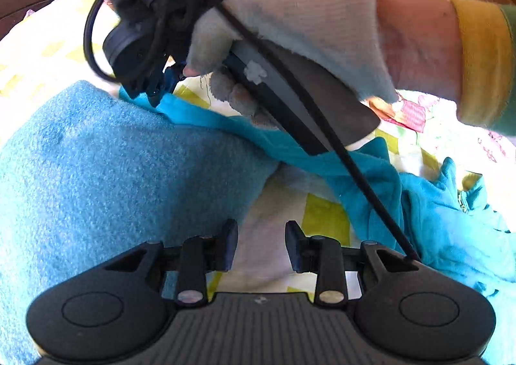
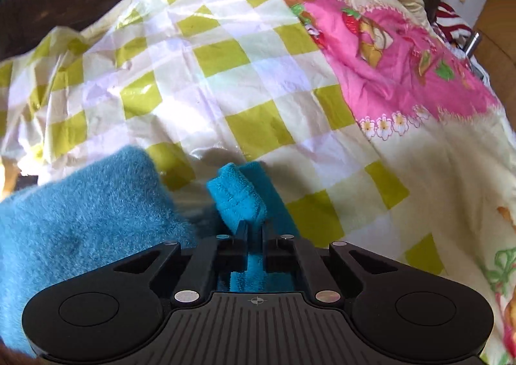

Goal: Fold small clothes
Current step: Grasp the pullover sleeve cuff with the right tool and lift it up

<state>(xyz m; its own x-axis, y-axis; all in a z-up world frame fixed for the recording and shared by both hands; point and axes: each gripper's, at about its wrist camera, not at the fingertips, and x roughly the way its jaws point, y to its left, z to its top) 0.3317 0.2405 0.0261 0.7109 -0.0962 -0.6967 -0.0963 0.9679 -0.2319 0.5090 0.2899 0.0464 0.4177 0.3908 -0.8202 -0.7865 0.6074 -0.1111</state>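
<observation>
On the checked yellow-and-white sheet [image 2: 225, 58] lies the teal fleece garment [image 1: 451, 219], one hem pinched between the nearly closed right tongs [image 2: 254, 231]. The left tongs [image 1: 261, 244] hang spread and empty just beside a fluffy blue cloth [image 1: 113, 165].

The teal garment [image 2: 238, 194] pinched in my right fingers [image 2: 242, 229] is fuzzy fleece cloth. My fingers are matt black plastic, and the checked sheet [image 2: 225, 58] beneath looks glossy, crinkled, plastic-like.
</observation>
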